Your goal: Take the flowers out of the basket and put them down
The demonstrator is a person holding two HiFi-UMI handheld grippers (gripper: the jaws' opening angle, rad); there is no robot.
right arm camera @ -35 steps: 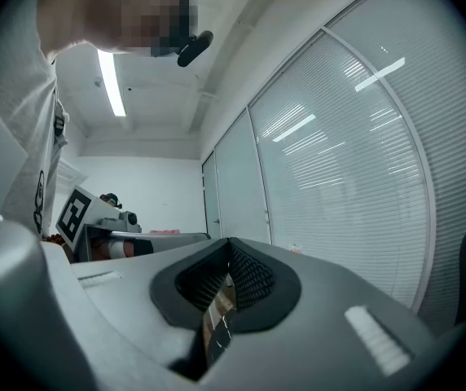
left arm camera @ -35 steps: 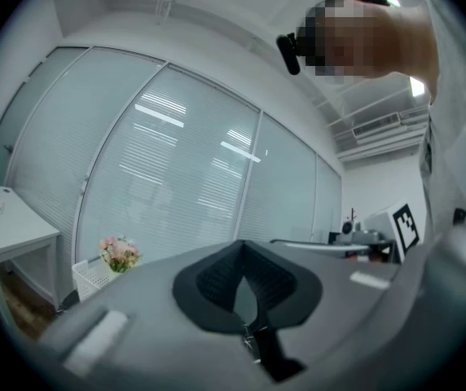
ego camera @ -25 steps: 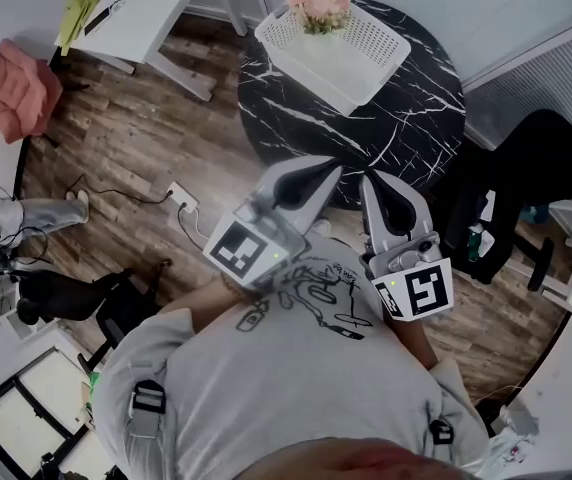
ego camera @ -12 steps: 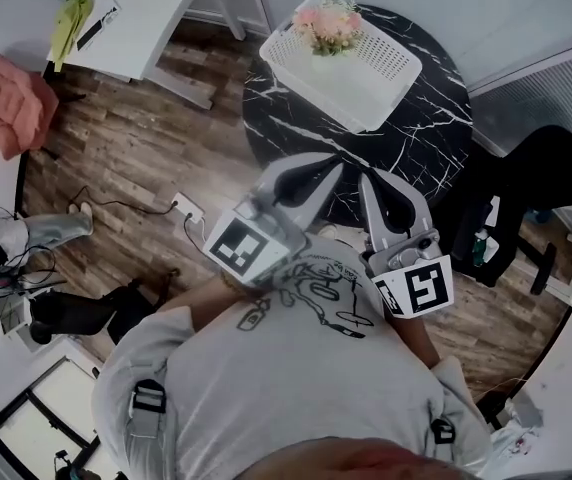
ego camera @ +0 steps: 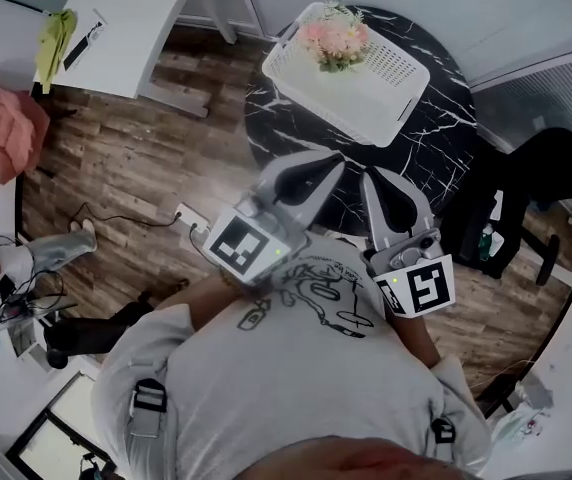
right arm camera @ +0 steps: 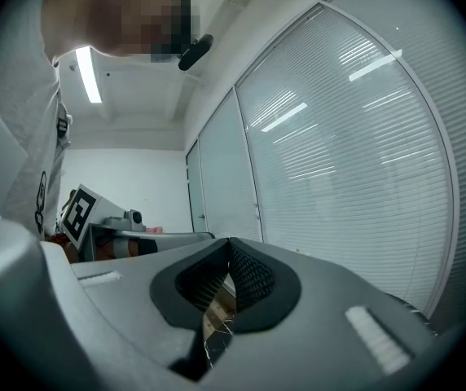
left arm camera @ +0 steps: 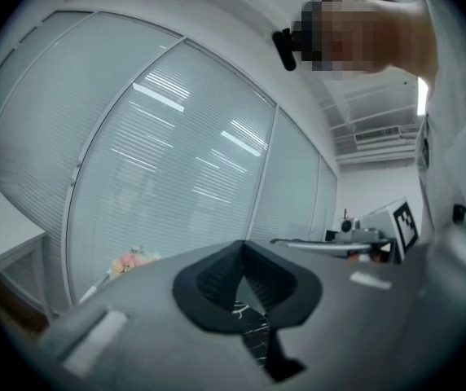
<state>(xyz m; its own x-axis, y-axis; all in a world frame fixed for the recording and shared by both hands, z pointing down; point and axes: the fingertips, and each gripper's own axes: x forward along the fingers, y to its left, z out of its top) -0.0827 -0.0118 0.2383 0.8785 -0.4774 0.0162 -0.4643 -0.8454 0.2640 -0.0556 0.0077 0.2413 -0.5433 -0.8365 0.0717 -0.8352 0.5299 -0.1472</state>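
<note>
A bunch of pink flowers (ego camera: 334, 40) stands in the far end of a white basket (ego camera: 391, 73) on a round black marble table (ego camera: 436, 118). Both grippers are held side by side in front of the person's chest, pointing level toward the table. My left gripper (ego camera: 337, 160) is shut and empty, with its tips over the table's near edge. Just to its right, my right gripper (ego camera: 370, 175) is shut and empty too. In the left gripper view the flowers (left arm camera: 133, 261) show small and far off, left of the closed left gripper (left arm camera: 243, 248). The right gripper view shows only its closed right gripper (right arm camera: 230, 243).
A white desk (ego camera: 116, 28) stands at the upper left, with a pink seat (ego camera: 1, 128) beside it. A black office chair (ego camera: 536, 178) sits right of the table. A power strip (ego camera: 188, 215) and cable lie on the wooden floor. Glass walls with blinds (left arm camera: 176, 153) stand behind the table.
The person has moved toward the table: the table, basket and flowers have slid lower in the head view. Both grippers stay shut and hold their pose before the chest.
</note>
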